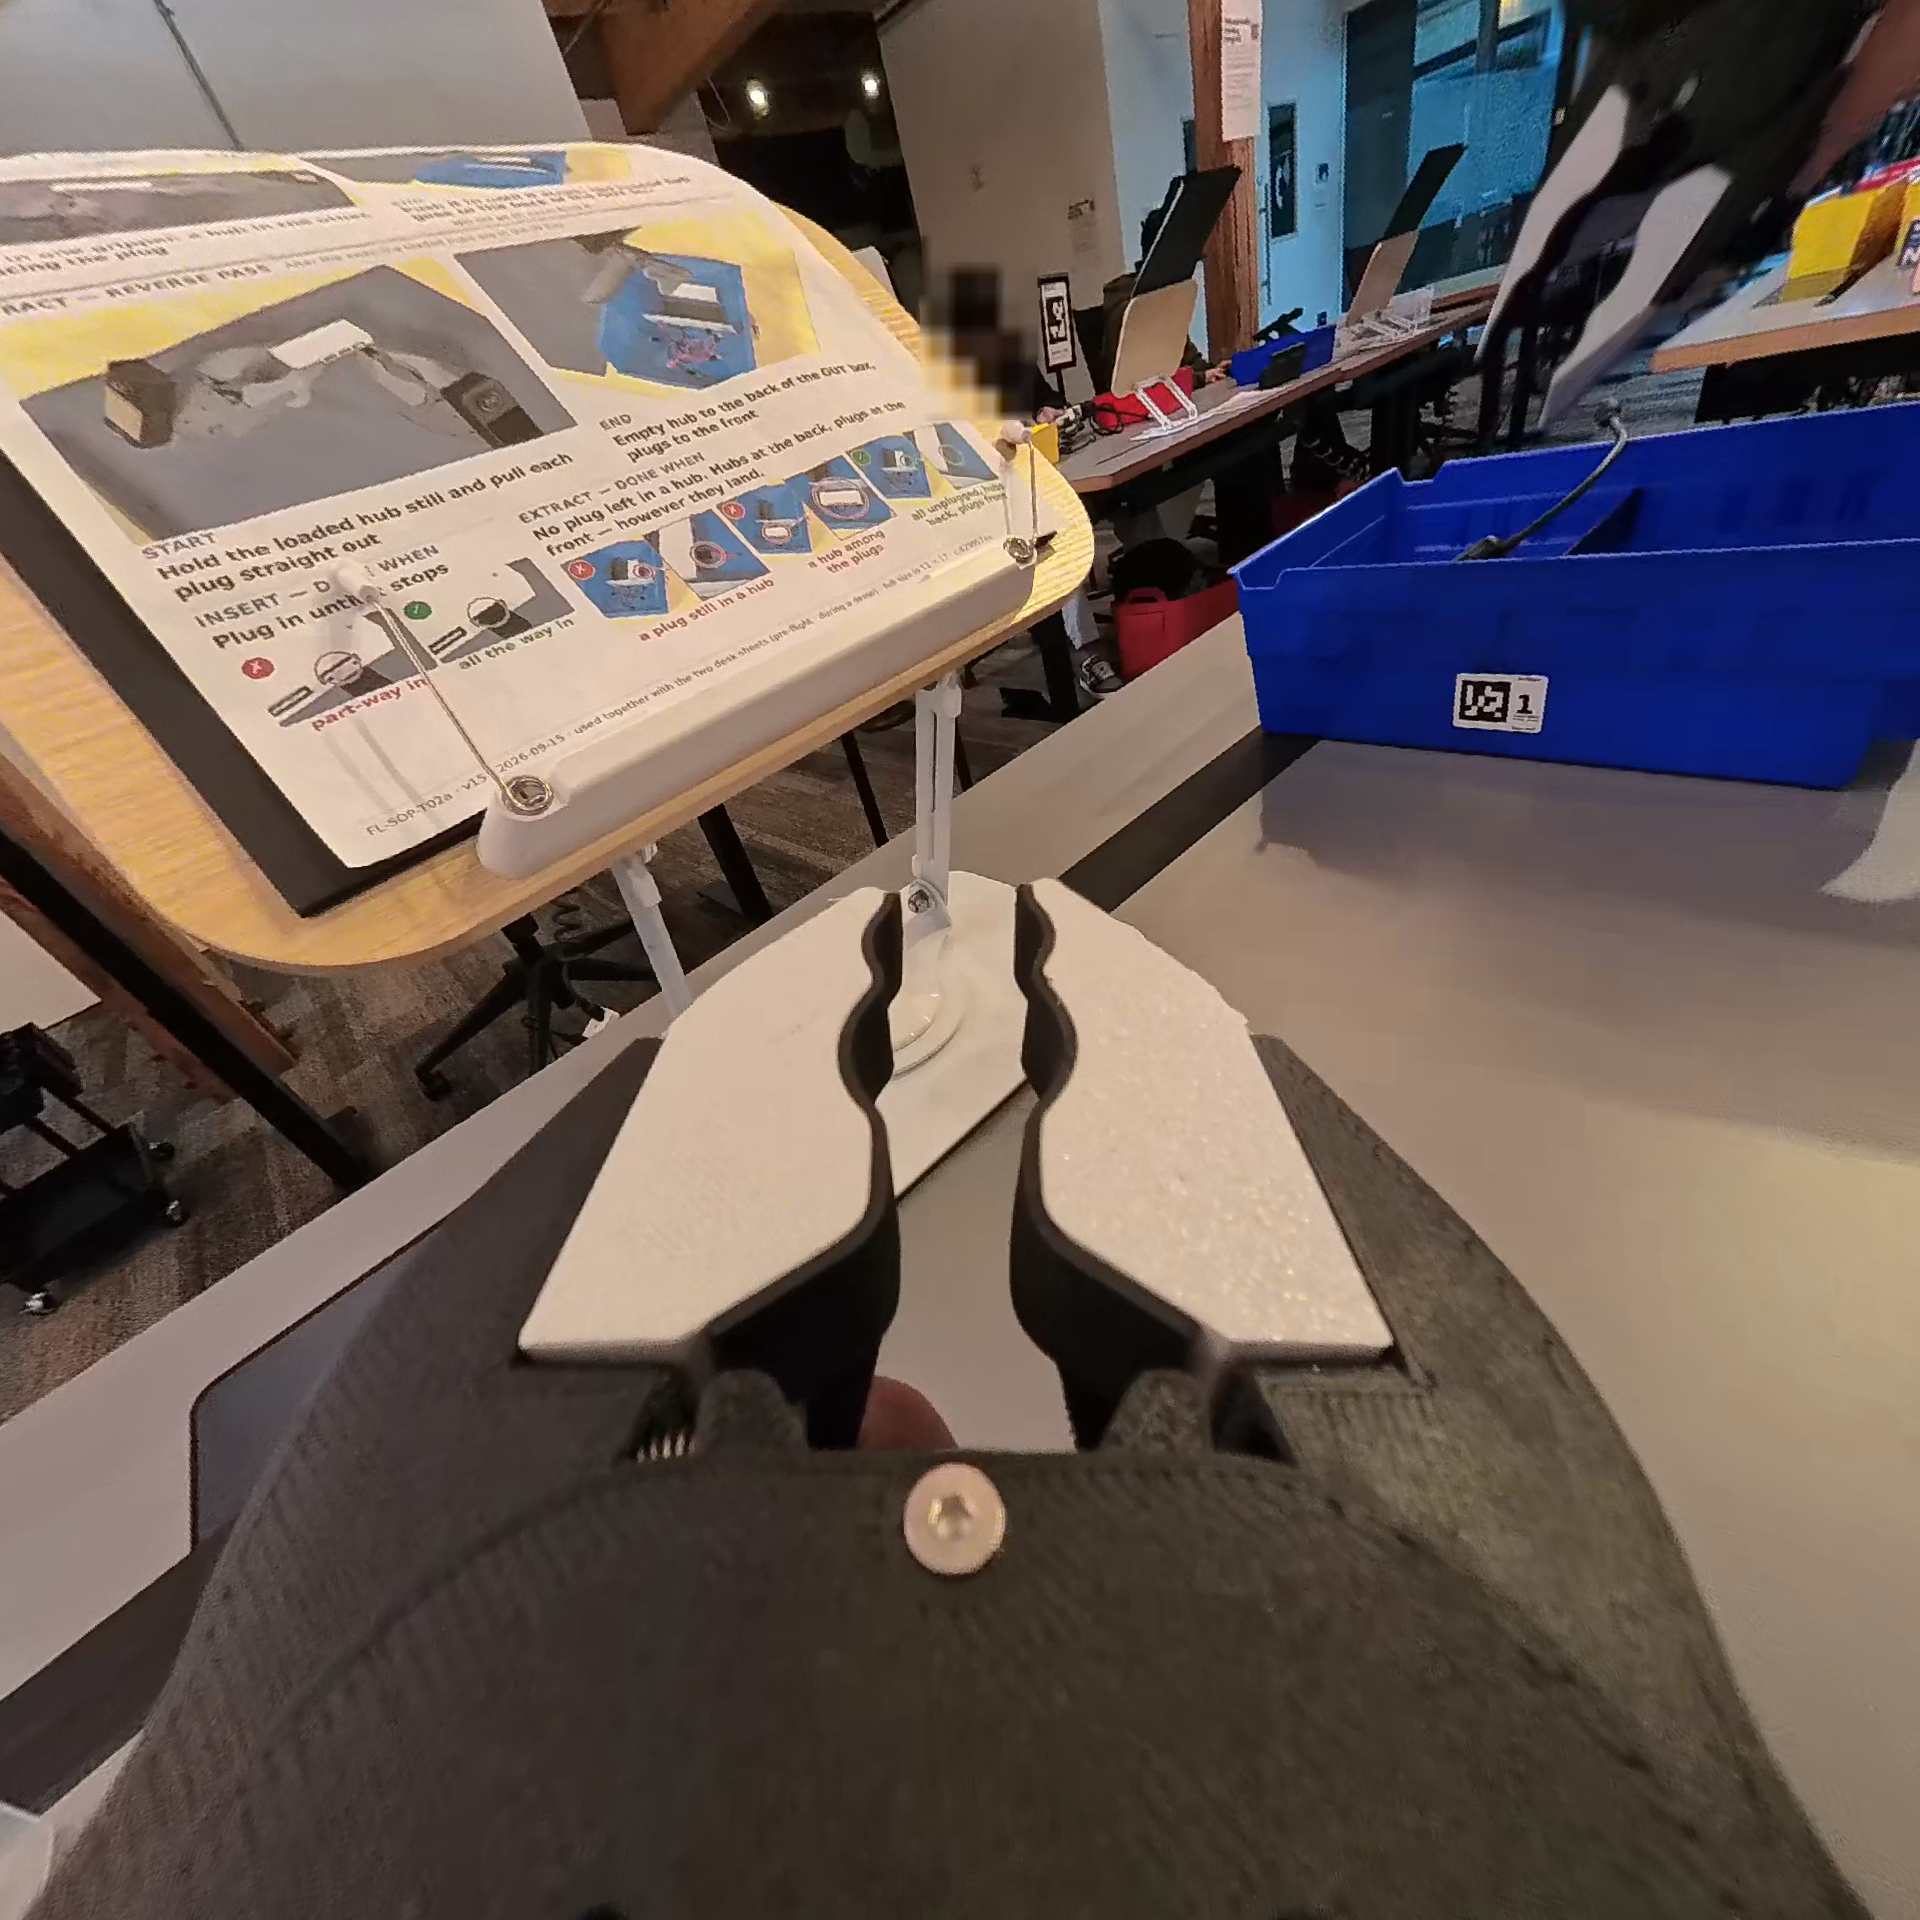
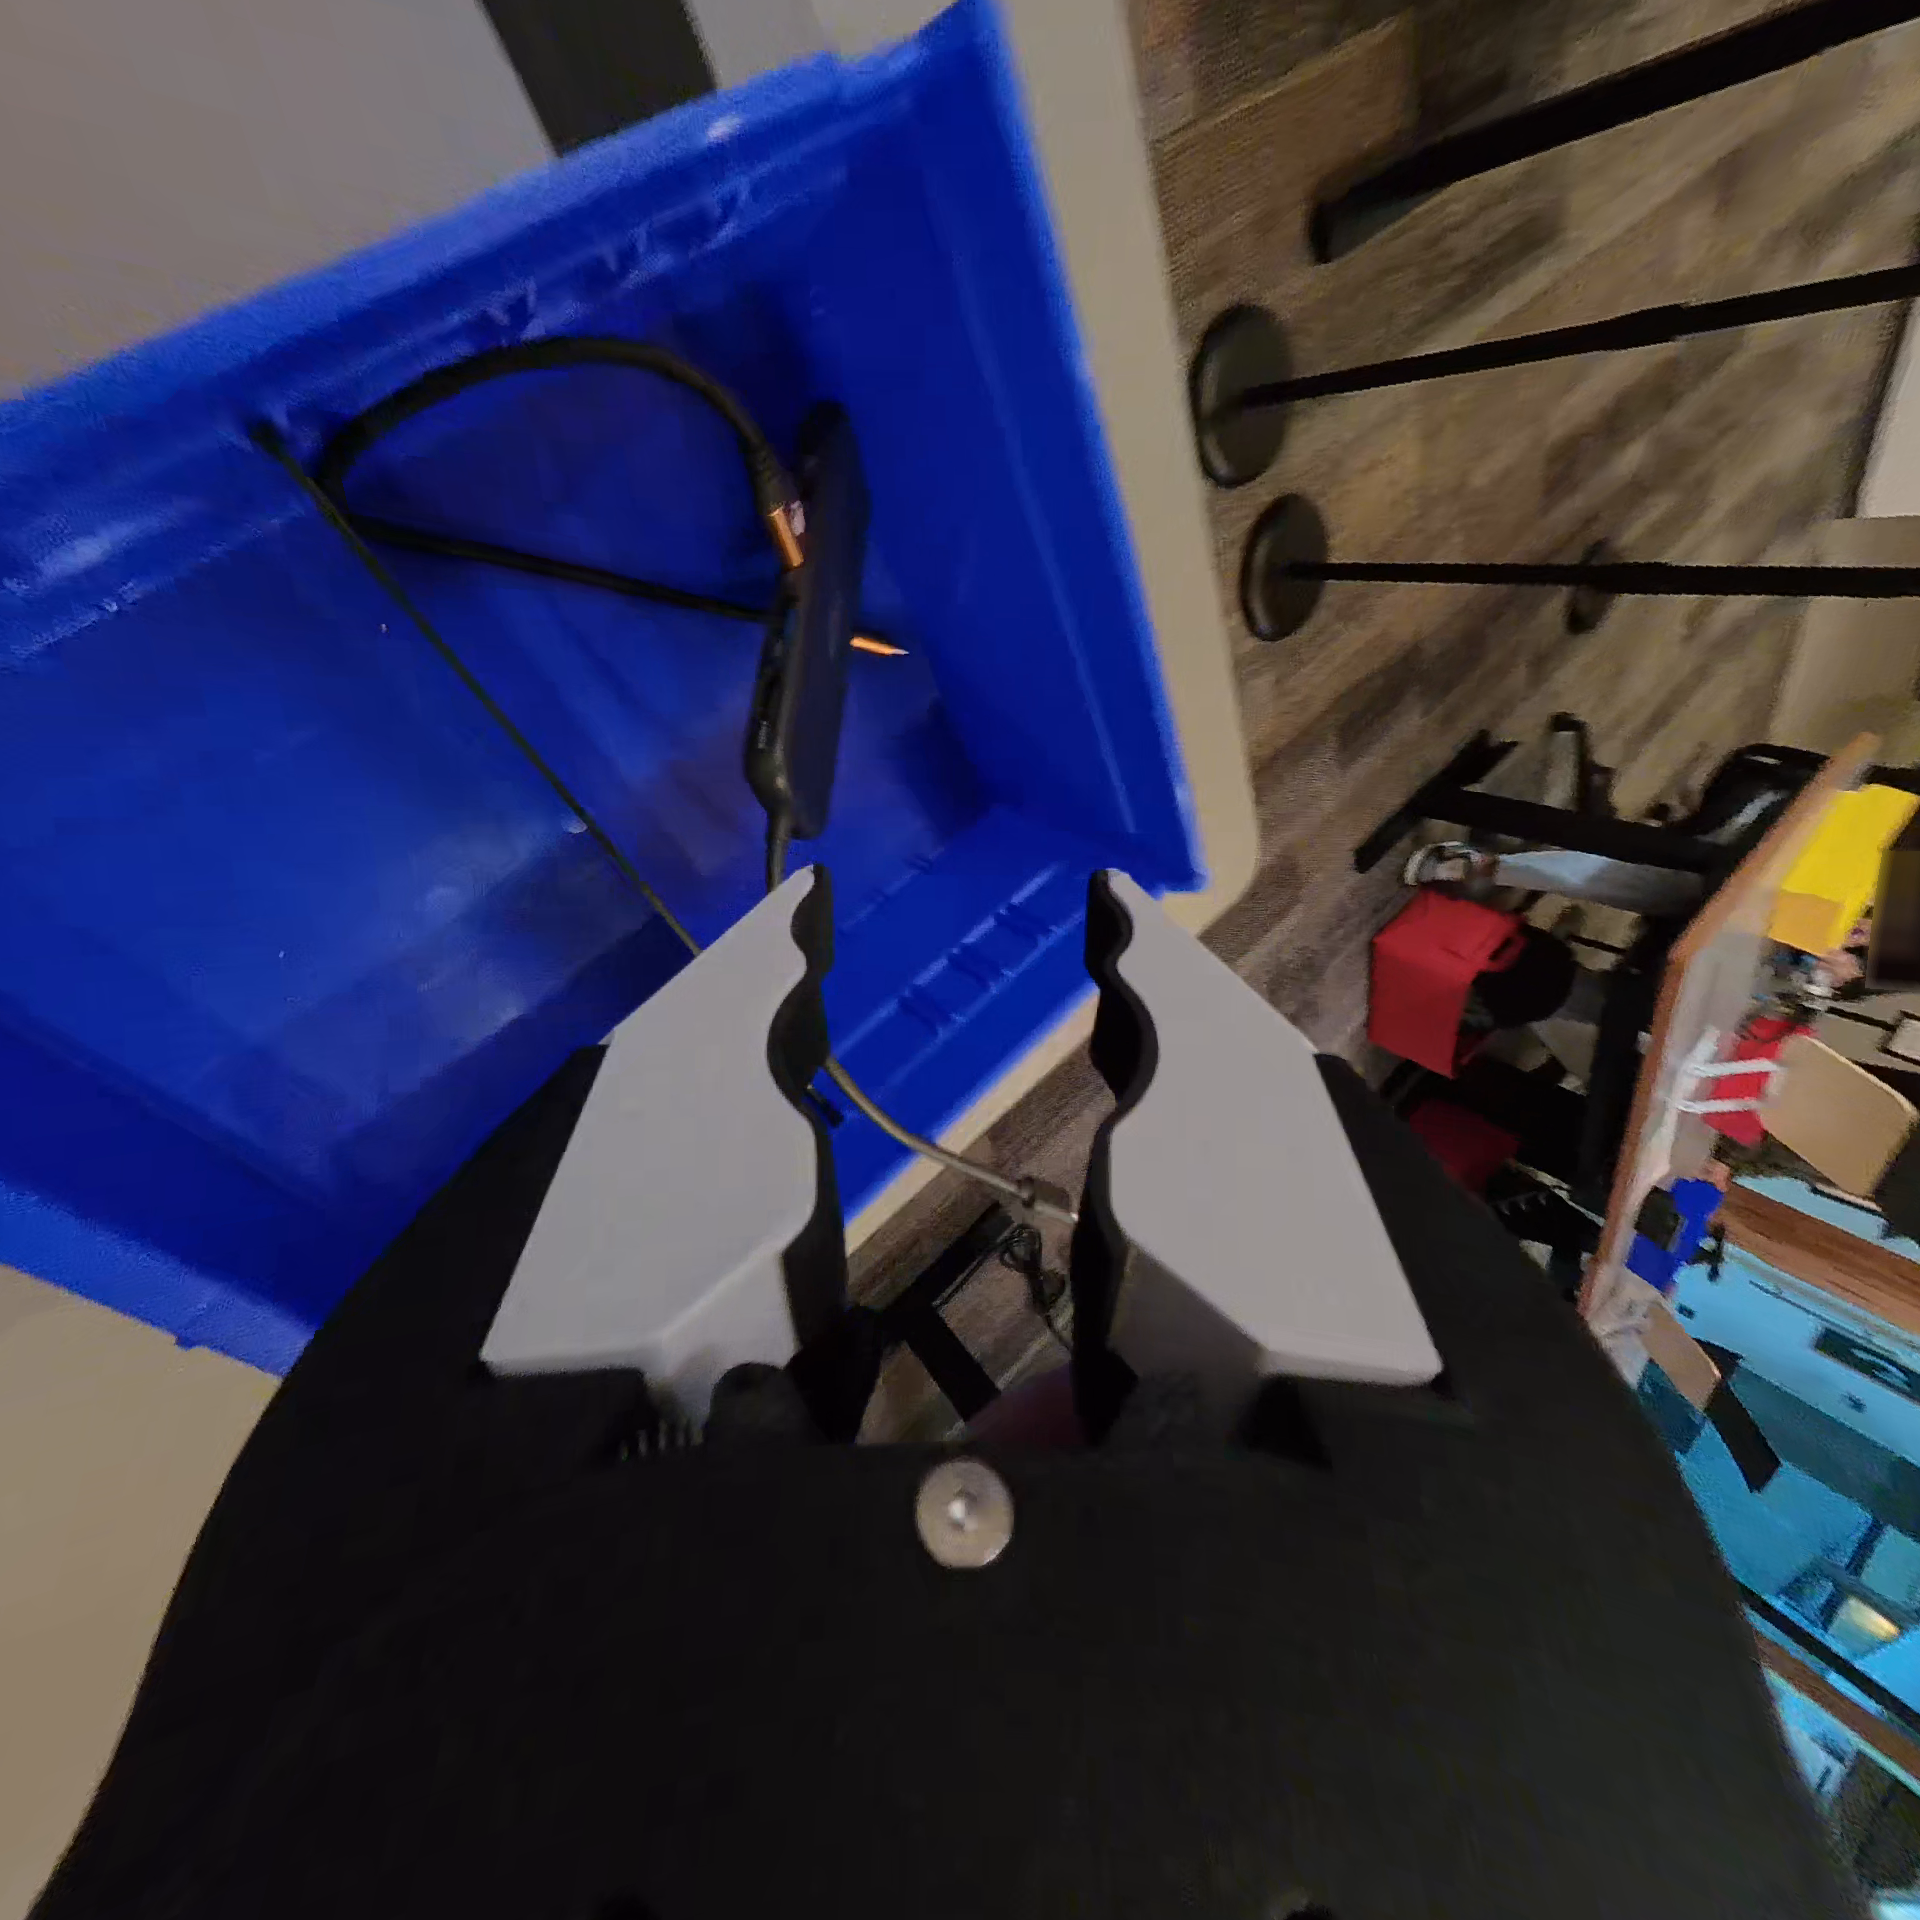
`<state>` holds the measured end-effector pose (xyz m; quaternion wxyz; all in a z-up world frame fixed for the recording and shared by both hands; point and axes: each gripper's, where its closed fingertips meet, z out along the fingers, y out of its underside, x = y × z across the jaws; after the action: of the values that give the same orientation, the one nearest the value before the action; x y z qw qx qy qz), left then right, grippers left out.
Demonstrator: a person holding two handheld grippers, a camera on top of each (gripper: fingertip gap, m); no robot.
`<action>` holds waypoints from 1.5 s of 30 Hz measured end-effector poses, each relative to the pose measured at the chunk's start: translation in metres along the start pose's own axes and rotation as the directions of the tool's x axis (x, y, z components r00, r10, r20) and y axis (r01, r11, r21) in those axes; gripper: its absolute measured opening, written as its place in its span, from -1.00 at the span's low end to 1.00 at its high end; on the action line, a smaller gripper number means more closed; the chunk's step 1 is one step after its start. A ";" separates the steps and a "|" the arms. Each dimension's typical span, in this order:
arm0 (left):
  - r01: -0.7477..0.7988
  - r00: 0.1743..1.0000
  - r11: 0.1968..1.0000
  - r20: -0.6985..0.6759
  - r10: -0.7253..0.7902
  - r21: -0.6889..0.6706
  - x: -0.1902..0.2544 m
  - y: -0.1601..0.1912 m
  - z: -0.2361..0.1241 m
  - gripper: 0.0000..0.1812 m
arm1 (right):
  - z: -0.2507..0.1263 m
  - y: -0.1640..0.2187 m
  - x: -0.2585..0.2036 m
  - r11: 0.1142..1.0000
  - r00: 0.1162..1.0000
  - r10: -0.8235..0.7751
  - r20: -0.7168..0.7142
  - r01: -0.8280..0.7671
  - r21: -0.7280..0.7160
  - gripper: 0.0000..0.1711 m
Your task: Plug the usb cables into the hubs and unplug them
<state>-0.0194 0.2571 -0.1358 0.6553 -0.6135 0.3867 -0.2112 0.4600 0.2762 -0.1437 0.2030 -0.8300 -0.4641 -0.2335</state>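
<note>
Currently, right gripper jaws stand open, empty, above the bin; the hub and cable lie beyond them. Left gripper jaws are parted, empty, over the worktop.

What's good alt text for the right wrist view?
The open right gripper hovers above a blue bin on a pale table. In the bin lies a dark USB hub with black cables. A thin grey cable runs between the fingers, ungripped; floor lies beyond.
</note>
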 end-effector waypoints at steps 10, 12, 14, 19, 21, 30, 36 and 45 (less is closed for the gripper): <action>-0.073 0.997 0.997 0.000 0.073 0.007 0.008 -0.013 -0.002 -0.77 | -0.178 -0.136 -0.033 0.862 0.973 0.132 -0.189 -0.018 0.507 -0.58; -0.096 0.995 0.995 -0.004 0.096 0.003 0.013 -0.013 -0.002 -0.77 | -0.214 -0.170 -0.049 0.778 0.969 0.170 -0.179 -0.021 0.627 -0.60; -0.128 0.992 0.992 -0.006 0.128 -0.003 0.016 -0.014 -0.002 -0.77 | -0.241 -0.195 -0.065 0.703 0.964 0.199 -0.179 -0.013 0.711 -0.60; -0.212 0.977 0.977 0.017 0.212 -0.006 0.015 -0.022 -0.007 -0.76 | -0.265 -0.233 -0.102 0.563 0.962 0.239 -0.134 -0.025 0.826 -0.61; -0.219 0.975 0.976 0.032 0.218 0.006 0.009 -0.029 -0.011 -0.76 | -0.259 -0.241 -0.112 0.554 0.966 0.225 -0.128 -0.019 0.832 -0.61; -0.470 0.870 0.874 0.104 0.483 -0.123 -0.053 -0.072 -0.053 -0.71 | -0.238 -0.244 -0.110 0.569 0.970 0.206 -0.132 -0.009 0.822 -0.62; -0.721 0.667 0.457 -0.344 0.661 -0.521 -0.146 -0.008 -0.120 -0.57 | -0.229 -0.244 -0.110 0.582 0.972 0.178 -0.154 0.023 0.813 -0.62; -0.738 0.621 0.032 -0.660 0.423 -0.674 -0.257 0.128 -0.188 -0.34 | -0.199 -0.254 -0.116 0.649 0.978 0.126 -0.167 0.046 0.759 -0.62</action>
<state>-0.3459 0.3501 -0.1862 0.1505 -0.6106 0.7356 0.2518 0.1472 0.2120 -0.0191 0.5831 -0.6502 -0.4772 -0.0972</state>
